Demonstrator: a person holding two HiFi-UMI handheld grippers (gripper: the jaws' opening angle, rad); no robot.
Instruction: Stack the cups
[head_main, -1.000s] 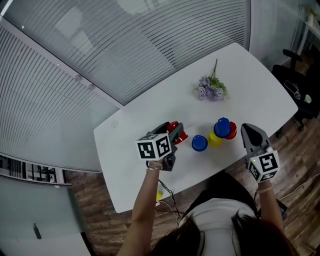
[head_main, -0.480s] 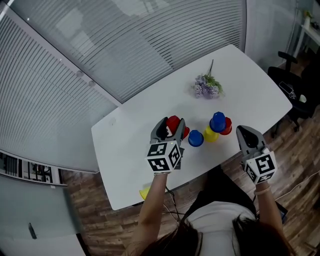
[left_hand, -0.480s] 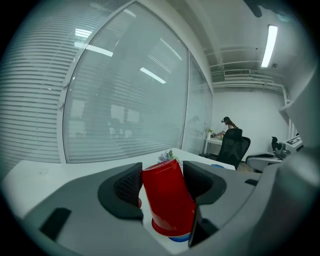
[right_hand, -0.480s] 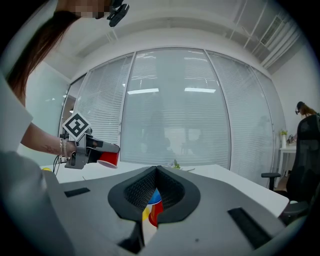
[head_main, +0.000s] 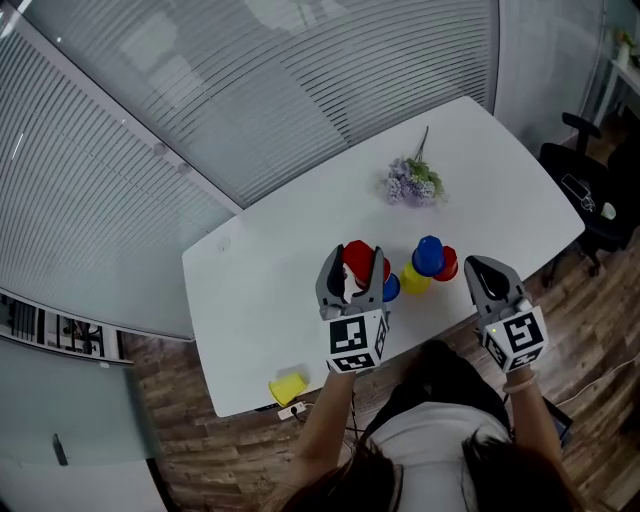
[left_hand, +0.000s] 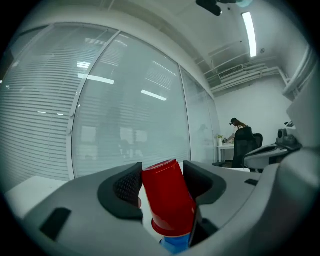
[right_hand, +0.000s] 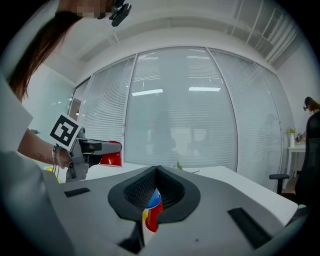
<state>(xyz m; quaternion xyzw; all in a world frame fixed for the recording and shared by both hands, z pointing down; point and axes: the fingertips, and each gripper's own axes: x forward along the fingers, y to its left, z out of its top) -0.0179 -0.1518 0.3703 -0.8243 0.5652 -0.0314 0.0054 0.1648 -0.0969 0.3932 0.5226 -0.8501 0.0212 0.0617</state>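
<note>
My left gripper (head_main: 353, 272) is shut on an upside-down red cup (head_main: 357, 258), held above the white table (head_main: 260, 290). In the left gripper view the pads press the red cup (left_hand: 167, 195) on both sides, and a blue cup (left_hand: 175, 246) shows just beneath its rim. That single blue cup (head_main: 391, 288) stands partly hidden by the gripper. To its right stands a cluster: a blue cup (head_main: 428, 254) on top, a yellow cup (head_main: 412, 281) and a red cup (head_main: 447, 264). My right gripper (head_main: 477, 268) hangs shut and empty near the table's front edge.
A bunch of purple flowers (head_main: 411, 183) lies at the back of the table. On the wooden floor by the table's near left corner lies a yellow cup (head_main: 288, 388). An office chair (head_main: 585, 170) stands at the far right.
The left gripper has lifted the red cup and carried it right, toward the single blue cup, turning so that its marker cube faces me. The right gripper has kept still.
</note>
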